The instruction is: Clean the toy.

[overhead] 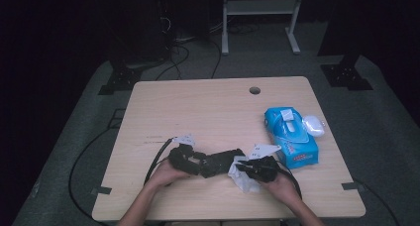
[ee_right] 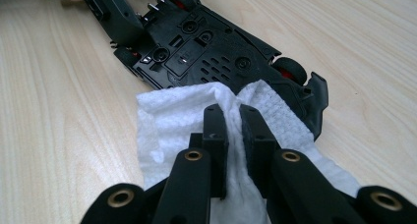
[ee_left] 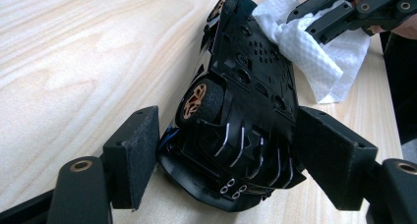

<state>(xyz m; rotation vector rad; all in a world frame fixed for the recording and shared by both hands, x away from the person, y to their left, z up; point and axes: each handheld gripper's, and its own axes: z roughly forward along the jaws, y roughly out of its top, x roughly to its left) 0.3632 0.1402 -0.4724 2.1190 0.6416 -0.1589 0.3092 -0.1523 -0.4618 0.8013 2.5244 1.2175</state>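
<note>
Right claw [ee_right: 233,117] clenches white tissue [ee_right: 167,116] against the black toy car [ee_right: 206,52]; left claw [ee_left: 226,153] grips its rear

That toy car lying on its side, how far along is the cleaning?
Done: a wipe is out of the blue pack. In hand: the left gripper brackets the black toy car, underside exposed, while the right gripper pinches the wipe at the chassis edge. Left: how much has been wiped cannot be told; the body side faces away.
</note>
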